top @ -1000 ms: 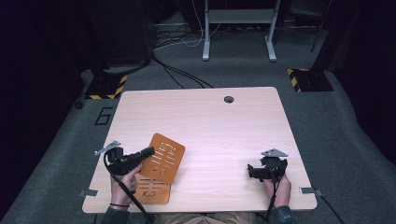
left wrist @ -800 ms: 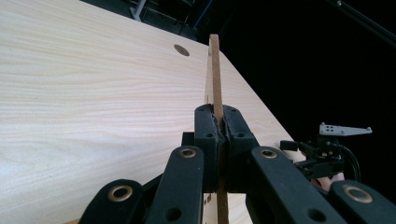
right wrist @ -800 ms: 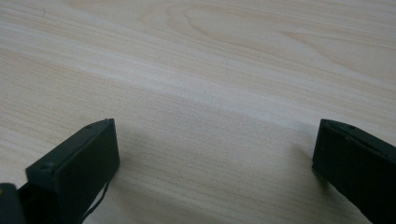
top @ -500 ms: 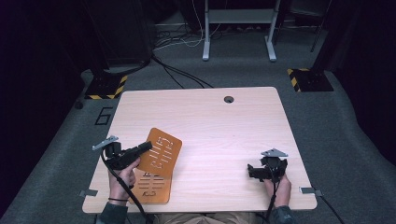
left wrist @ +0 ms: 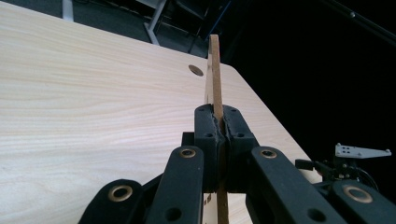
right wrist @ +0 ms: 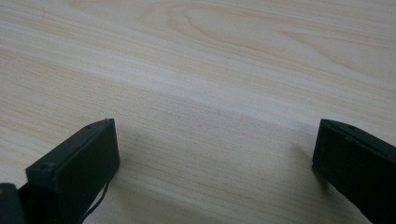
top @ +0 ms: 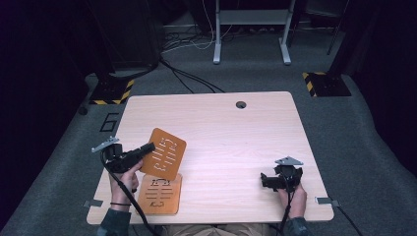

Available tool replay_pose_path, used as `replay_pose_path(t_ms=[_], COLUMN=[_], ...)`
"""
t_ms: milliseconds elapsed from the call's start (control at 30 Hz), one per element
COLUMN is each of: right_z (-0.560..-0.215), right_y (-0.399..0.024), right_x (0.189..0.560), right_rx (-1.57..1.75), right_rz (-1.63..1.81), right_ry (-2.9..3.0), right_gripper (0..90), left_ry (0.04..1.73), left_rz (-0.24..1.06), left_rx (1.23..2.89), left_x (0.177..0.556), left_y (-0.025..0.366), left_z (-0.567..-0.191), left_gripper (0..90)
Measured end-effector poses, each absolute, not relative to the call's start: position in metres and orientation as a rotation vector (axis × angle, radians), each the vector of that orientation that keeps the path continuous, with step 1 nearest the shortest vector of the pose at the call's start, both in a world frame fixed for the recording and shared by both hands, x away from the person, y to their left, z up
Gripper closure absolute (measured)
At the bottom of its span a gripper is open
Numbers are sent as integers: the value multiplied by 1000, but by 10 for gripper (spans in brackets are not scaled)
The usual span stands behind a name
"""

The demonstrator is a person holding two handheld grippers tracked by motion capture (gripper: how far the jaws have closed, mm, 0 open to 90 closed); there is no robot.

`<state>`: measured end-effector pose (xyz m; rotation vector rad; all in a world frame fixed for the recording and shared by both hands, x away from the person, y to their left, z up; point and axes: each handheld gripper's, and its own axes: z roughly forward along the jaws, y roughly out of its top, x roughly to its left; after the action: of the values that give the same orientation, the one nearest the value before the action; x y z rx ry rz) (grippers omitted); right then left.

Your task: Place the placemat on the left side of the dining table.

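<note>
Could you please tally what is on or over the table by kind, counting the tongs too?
Orange slotted boards: 2, one lifted, one flat
Tongs: 2, left tongs, right tongs
Total: 4

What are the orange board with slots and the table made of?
The lifted orange board looks like thin, stiff wood or fibreboard with a matte finish: its edge in the left gripper shows plain brown, and the slots are cleanly cut. It could be plastic. The table looks like pale wood or a wood-look laminate: grain lines run across a smooth, faintly shiny top.
</note>
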<state>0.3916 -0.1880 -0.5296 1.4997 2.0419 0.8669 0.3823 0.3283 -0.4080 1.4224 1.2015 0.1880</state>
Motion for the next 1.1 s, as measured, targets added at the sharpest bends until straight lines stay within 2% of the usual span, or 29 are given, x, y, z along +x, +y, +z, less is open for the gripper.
replay_pose_path(t_ms=[1100], right_z=[-530], right_y=[-188], right_x=[392], right_rx=[1500], right_rz=[868], right_ry=[2042], right_gripper=[0], left_ry=[1300], left_rz=[266], left_rx=[1410], left_x=[430], left_y=[343], left_z=[-387], left_gripper=[863])
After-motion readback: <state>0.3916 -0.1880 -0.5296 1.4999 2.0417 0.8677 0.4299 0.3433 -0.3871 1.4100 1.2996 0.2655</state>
